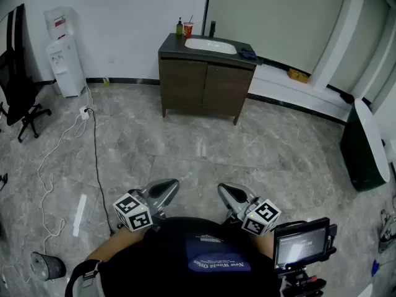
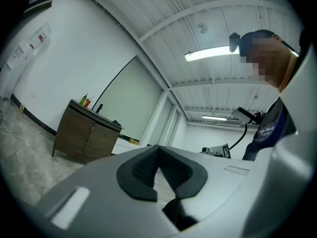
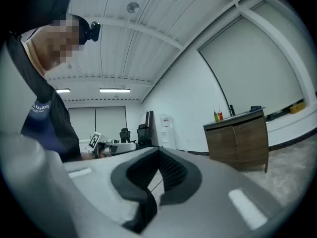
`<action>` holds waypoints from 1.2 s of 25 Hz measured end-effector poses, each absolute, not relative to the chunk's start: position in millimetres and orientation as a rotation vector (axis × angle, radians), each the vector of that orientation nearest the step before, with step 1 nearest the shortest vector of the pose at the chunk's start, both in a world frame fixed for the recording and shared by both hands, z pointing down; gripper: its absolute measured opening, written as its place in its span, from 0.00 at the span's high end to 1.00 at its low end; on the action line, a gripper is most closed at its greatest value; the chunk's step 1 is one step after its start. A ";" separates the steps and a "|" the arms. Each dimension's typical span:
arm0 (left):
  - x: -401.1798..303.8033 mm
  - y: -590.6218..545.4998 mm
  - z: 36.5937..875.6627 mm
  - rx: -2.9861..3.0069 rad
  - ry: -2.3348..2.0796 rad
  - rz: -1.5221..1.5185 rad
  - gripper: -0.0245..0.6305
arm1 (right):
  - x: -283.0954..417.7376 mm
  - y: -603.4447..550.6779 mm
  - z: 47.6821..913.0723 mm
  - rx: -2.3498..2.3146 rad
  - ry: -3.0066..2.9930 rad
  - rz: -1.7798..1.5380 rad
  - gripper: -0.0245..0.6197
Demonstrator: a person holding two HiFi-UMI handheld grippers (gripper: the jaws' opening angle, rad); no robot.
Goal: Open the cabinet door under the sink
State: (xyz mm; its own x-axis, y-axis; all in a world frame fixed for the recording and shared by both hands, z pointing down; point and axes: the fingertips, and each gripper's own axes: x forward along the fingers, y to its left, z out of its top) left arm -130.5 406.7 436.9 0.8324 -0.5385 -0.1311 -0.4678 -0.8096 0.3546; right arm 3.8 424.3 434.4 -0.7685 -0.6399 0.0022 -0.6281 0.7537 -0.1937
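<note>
The cabinet doors (image 1: pixel 184 85) under the sink (image 1: pixel 210 45) both sit flush and closed, and from where I hold the rig they stand well ahead of both grippers, across a wide stretch of grey floor (image 1: pixel 204 153). The left gripper (image 1: pixel 166 189) and the right gripper (image 1: pixel 230 193) hang close in front of my body, side by side and apart from each other, both aimed roughly towards the cabinet. In the left gripper view the dark pads meet at the tips, with nothing between them. In the right gripper view the jaws are pressed together the same way and hold nothing. From the left gripper the cabinet lies ahead and off to the left of the jaws; from the right gripper it lies ahead and off to the right. A bottle (image 1: pixel 179 26) and a cup (image 1: pixel 188 28) stand at the sink's back left corner. A water dispenser (image 1: pixel 65 64) and a chair (image 1: pixel 18 85) sit far ahead and left of the left gripper, with a cable (image 1: pixel 94 141) trailing over the floor on that side. A small screen (image 1: pixel 300 243) sits just right of the right gripper.
</note>
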 end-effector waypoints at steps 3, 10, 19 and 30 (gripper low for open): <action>-130.3 406.2 436.0 2.701 -0.767 -0.314 0.95 | 3.2 423.6 434.2 -1.041 2.883 -0.277 0.96; -129.5 406.1 437.5 2.703 -0.757 -0.320 0.95 | 2.5 424.3 434.7 -1.029 2.879 -0.292 0.96; -133.0 407.1 441.8 2.682 -0.761 -0.326 0.95 | 4.9 421.7 438.9 -1.025 2.851 -0.355 0.96; -136.6 400.2 451.2 2.666 -0.794 -0.284 0.95 | 0.6 410.5 455.4 -0.985 2.840 -0.432 0.96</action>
State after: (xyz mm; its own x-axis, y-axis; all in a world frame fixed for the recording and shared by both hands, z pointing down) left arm -136.6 400.2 451.2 0.8233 -0.5601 -0.0917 -0.4913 -0.7843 0.3788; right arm 0.6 410.5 455.4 -0.7849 -0.6196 -0.0059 -0.5899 0.7500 -0.2992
